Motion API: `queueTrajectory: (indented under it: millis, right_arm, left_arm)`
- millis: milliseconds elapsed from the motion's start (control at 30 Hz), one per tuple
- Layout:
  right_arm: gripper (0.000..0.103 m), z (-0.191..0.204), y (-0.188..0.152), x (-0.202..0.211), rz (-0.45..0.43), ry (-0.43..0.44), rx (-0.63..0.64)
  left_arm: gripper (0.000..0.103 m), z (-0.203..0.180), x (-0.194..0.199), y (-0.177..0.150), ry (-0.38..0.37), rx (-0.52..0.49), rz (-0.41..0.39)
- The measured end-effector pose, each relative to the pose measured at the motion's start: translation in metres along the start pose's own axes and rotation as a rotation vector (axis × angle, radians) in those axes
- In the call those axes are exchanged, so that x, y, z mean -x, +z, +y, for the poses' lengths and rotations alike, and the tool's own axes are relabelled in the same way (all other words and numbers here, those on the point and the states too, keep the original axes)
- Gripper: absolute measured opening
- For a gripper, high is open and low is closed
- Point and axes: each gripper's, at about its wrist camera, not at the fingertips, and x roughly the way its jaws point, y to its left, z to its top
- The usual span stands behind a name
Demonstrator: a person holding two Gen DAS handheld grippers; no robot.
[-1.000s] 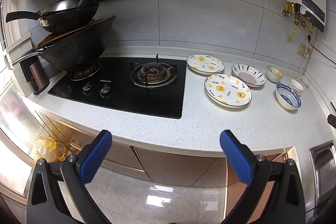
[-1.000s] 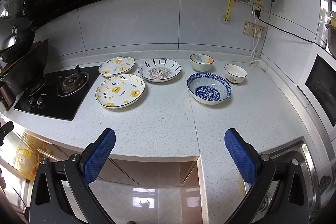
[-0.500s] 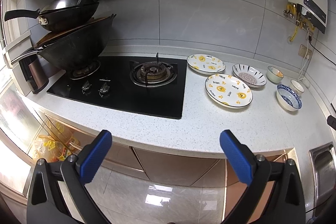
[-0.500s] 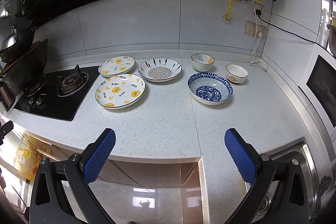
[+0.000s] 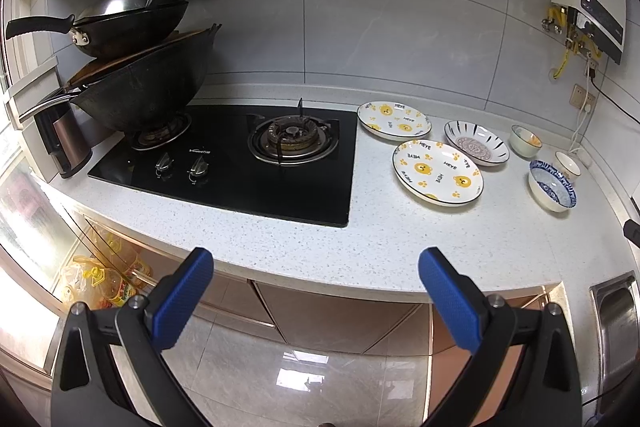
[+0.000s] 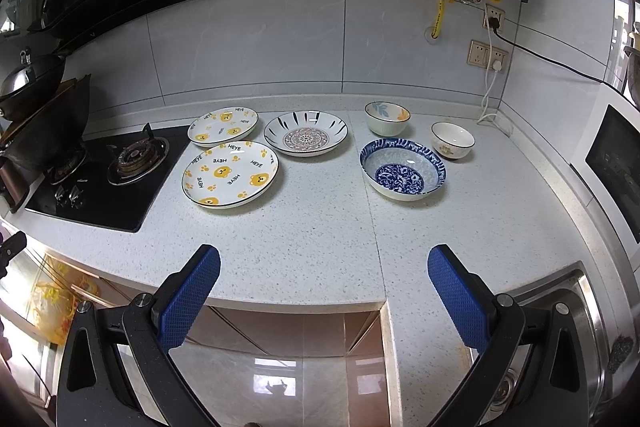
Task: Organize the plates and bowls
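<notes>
The speckled white surface [image 6: 320,227] is showing a broad bare stretch between its front edge and the dishes, and its front edge is running just ahead of both sets of jaws. The left gripper [image 5: 316,263] is hovering off that edge with its jaws spread wide and nothing between them; the right gripper [image 6: 324,261] is doing likewise, its blue pads [image 6: 190,297] sitting over the edge line.

On the left the black gas hob [image 5: 240,163] is bounding the free area, with stacked woks [image 5: 140,83] sitting on its far burner. On the right a steel sink [image 6: 560,307] is being cut off by the frame, so its basin is hard to make out.

The dishes are lying well ahead of the jaws, toward the tiled wall. The large bear-print plate [image 6: 230,173] is lying nearest the hob, with a smaller bear-print plate [image 6: 223,126] just behind it and a mandala-pattern plate [image 6: 306,133] beside that. To the right, the blue-patterned bowl [image 6: 402,169] is standing nearest, with a pale floral bowl [image 6: 387,117] and a small white bowl [image 6: 452,139] behind it. In the left wrist view the small white bowl is partly hidden behind the blue one.
</notes>
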Motion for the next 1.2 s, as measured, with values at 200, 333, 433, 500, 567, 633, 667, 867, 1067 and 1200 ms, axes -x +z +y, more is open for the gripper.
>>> queueTrajectory:
  millis: [200, 333, 433, 500, 567, 633, 667, 867, 1067, 1200]
  right_arm:
    - [0.102, 0.005, 0.002, -0.003, 0.001, 0.000, 0.000]
    - [0.102, 0.007, 0.002, -0.003, -0.003, -0.005, -0.002]
    - [0.102, 0.010, 0.004, -0.003, -0.008, -0.011, -0.004]
    - [0.102, 0.013, 0.004, -0.002, -0.011, -0.015, -0.006]
    - [0.102, 0.014, 0.004, -0.002, -0.013, -0.020, -0.007]
    - [0.102, 0.017, 0.005, -0.002, -0.014, -0.026, -0.010]
    - [0.102, 0.016, 0.004, -0.002, -0.016, -0.026, -0.012]
    - [0.102, 0.020, 0.005, -0.001, -0.018, -0.037, -0.014]
    - [0.102, 0.024, 0.005, -0.002, -0.015, -0.044, -0.018]
    - [0.102, 0.025, 0.004, -0.002, -0.017, -0.047, -0.021]
  left_arm:
    - [0.103, 0.004, -0.004, 0.001, -0.003, -0.002, 0.004]
    - [0.103, 0.007, -0.006, 0.002, -0.009, -0.003, 0.003]
    - [0.103, 0.010, -0.008, 0.006, -0.014, -0.006, 0.001]
    - [0.103, 0.011, -0.010, 0.008, -0.018, -0.011, -0.001]
    - [0.103, 0.012, -0.011, 0.010, -0.023, -0.014, -0.005]
    - [0.103, 0.014, -0.014, 0.013, -0.028, -0.017, -0.006]
    - [0.103, 0.015, -0.015, 0.014, -0.031, -0.019, -0.006]
    - [0.103, 0.020, -0.020, 0.018, -0.040, -0.023, -0.004]
    - [0.103, 0.023, -0.023, 0.018, -0.044, -0.028, -0.002]
    - [0.103, 0.024, -0.026, 0.020, -0.047, -0.032, -0.001]
